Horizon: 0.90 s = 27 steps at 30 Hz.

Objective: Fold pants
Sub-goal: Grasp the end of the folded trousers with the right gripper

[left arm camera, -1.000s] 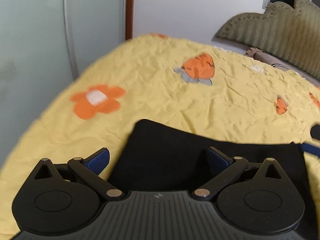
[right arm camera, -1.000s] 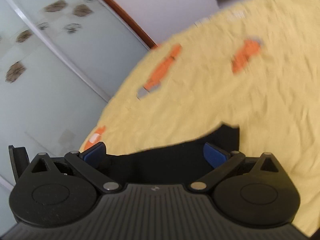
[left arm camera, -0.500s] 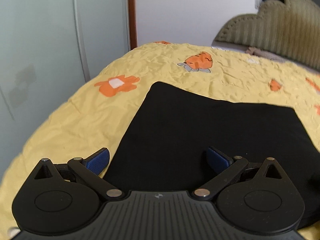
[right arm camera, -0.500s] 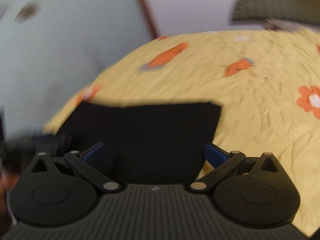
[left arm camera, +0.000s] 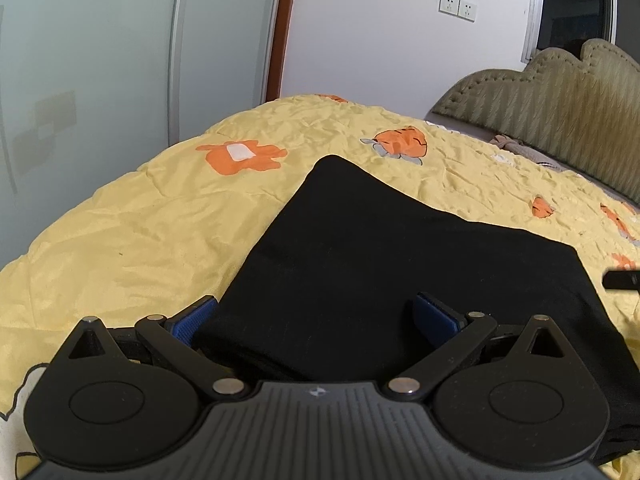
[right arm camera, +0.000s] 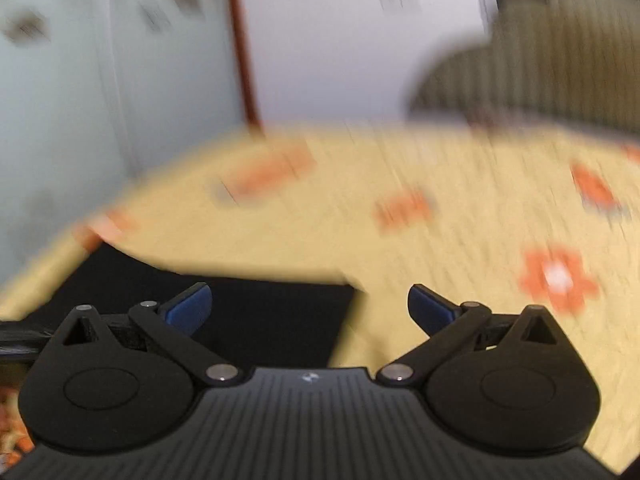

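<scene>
The black pants (left arm camera: 380,248) lie folded into a flat rectangle on the yellow bedspread (left arm camera: 140,240). My left gripper (left arm camera: 316,316) is open and empty, its blue fingers spread above the near left part of the pants. My right gripper (right arm camera: 308,308) is open and empty; the right wrist view is motion-blurred. There the pants (right arm camera: 248,312) show at lower left, their right corner between the fingers. A dark bit of the right gripper (left arm camera: 624,280) pokes in at the right edge of the left wrist view.
The bedspread has orange flower and tiger prints (left arm camera: 400,144). An olive padded headboard (left arm camera: 560,120) stands at the back right. Frosted glass wardrobe doors (left arm camera: 100,60) and a brown door frame (left arm camera: 280,28) line the left side beyond the bed's edge.
Both grippers have drawn back and up from the pants, which now lie flat and show in full. The right gripper has swung to the right, toward the pants' right corner.
</scene>
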Available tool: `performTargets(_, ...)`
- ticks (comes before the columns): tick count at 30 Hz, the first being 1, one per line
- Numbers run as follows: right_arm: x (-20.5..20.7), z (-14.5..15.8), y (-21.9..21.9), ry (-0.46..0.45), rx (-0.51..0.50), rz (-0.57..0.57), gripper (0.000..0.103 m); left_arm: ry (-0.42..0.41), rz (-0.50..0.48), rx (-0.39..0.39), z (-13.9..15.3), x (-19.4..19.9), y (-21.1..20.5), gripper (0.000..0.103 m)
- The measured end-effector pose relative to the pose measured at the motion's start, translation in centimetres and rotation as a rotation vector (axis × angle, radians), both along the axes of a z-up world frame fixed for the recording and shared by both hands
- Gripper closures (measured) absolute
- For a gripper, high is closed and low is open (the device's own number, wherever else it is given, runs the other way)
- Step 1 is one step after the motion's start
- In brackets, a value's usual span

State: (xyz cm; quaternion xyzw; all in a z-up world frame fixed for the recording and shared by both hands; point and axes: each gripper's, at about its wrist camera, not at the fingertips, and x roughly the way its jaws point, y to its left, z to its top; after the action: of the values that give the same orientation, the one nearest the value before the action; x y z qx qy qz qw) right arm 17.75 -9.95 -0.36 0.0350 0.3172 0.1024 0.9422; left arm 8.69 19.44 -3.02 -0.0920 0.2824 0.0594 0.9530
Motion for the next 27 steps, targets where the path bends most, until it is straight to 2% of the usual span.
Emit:
performTargets(1,0.4,-0.3,0.1,0.061,-0.029,-0.060,0.000,-0.005,0.000,-0.006,0.0,-0.1,0.2,0.000)
performTargets(2,-0.3,-0.5,0.0,0.065,-0.017,-0.075,0.000,-0.013,0.001,-0.005,0.2,-0.2,0.2,0.000)
performTargets(6,-5.2,-2.8,-1.5,-0.001,0.198,0.030,0.000,-0.039,-0.058,-0.002,1.7,-1.2,0.1,0.000)
performTargets(11,-5.5,-5.0,-2.7,0.023,0.226,0.017,0.000,-0.092,-0.028,0.037,4.4,-2.6,0.2,0.000)
performTargets(16,-5.2,-5.2,-3.7,0.027,0.300,0.037,0.000,-0.066,-0.038,-0.061,5.1,-2.0,0.5,0.000)
performTargets(18,-5.2,-4.9,-5.2,0.056,0.395,0.036,0.000,-0.059,-0.047,-0.045,5.0,-1.3,-0.2,0.000)
performTargets(24,-2.8,-6.2,-10.3,0.151,0.809,0.007,0.000,-0.065,-0.050,0.037,5.0,-0.3,-1.9,0.000)
performTargets(27,-1.7,-6.5,-11.1,0.186,0.904,0.035,0.000,-0.079,-0.062,0.063,5.4,-0.2,-2.1,0.000)
